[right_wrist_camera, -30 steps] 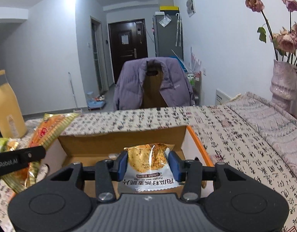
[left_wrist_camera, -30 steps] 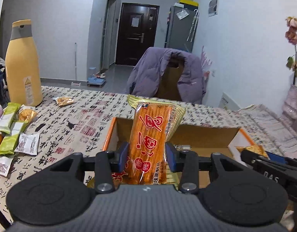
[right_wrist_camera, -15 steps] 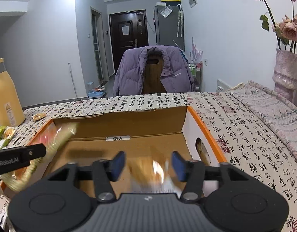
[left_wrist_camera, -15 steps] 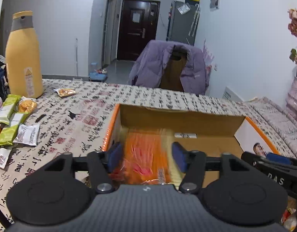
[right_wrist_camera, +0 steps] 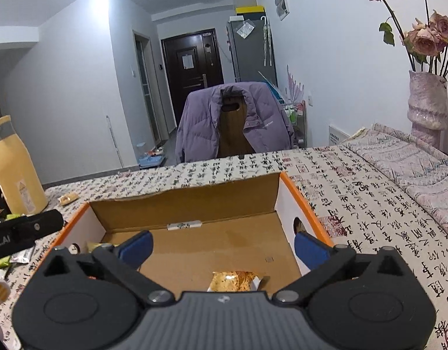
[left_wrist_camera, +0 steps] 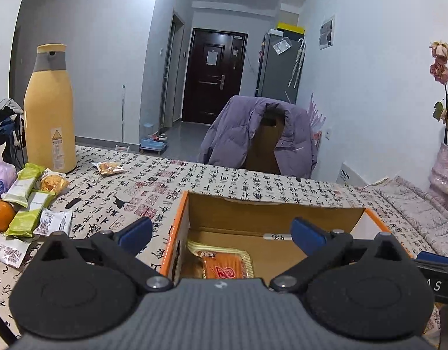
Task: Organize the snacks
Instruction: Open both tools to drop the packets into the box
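**Two packets dropped in the box, more waiting on the left**

On the desk [left_wrist_camera: 224, 180] with its calligraphy-print cloth, the open cardboard box with orange edges [right_wrist_camera: 285, 201] holds both deliveries: the long orange snack packet [left_wrist_camera: 224, 265] at its left end and the small clear packet of golden crisps [right_wrist_camera: 235, 280] toward the near right. Left tongs [left_wrist_camera: 221, 230] and right tongs [right_wrist_camera: 221, 246] have just spread wide and grip nothing. Next, I'd guess, comes reaching for the green-wrapped bars [left_wrist_camera: 28, 204] lying far left.
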A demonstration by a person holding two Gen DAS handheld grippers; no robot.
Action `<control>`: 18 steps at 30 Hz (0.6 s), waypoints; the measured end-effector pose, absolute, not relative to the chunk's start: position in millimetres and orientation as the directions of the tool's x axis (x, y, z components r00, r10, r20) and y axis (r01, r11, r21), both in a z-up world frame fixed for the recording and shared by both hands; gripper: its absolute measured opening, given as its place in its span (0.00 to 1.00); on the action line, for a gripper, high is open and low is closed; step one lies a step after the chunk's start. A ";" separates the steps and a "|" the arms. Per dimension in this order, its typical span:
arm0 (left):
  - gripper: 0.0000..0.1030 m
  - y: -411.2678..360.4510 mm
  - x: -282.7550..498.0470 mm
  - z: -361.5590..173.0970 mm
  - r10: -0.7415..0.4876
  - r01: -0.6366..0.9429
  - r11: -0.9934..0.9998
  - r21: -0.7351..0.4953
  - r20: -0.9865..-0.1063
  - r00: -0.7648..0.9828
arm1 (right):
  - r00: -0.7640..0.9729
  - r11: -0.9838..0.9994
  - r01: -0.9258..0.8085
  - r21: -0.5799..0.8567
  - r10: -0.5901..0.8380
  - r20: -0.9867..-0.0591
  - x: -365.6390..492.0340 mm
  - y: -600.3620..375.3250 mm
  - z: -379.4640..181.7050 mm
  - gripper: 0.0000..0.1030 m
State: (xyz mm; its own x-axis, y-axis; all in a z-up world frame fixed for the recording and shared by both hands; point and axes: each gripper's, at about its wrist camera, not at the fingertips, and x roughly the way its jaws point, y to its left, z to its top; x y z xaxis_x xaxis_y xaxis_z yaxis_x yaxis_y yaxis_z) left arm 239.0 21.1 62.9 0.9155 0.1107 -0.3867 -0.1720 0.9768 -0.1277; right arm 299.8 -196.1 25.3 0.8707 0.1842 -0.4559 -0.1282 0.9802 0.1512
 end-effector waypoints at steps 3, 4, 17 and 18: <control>1.00 19.6 233.4 71.2 0.102 -0.164 0.977 -0.136 -0.375 0.921 | 0.879 0.979 -0.137 0.152 0.190 -0.437 292.9 -195.8 34.6 1.00; 1.00 18.8 231.5 73.9 0.098 -0.160 0.978 -0.138 -0.373 0.922 | 0.883 0.978 -0.141 0.150 0.193 -0.428 289.8 -195.7 38.4 1.00; 1.00 14.6 185.9 97.2 0.070 -0.126 0.982 -0.139 -0.354 0.933 | 0.903 0.973 -0.175 0.148 0.219 -0.369 240.0 -210.5 65.1 1.00; 1.00 14.9 180.4 98.1 0.067 -0.123 0.983 -0.138 -0.352 0.934 | 0.905 0.973 -0.179 0.145 0.221 -0.364 234.7 -212.9 66.4 1.00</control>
State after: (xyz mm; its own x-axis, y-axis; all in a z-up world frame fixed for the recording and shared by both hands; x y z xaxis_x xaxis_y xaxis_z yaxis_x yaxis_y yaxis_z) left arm 180.4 14.9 98.1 0.9338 0.0671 -0.3516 -0.1226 0.9828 -0.1379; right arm 234.7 -212.9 66.4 0.9046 0.2211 -0.3645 -0.1792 0.9730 0.1454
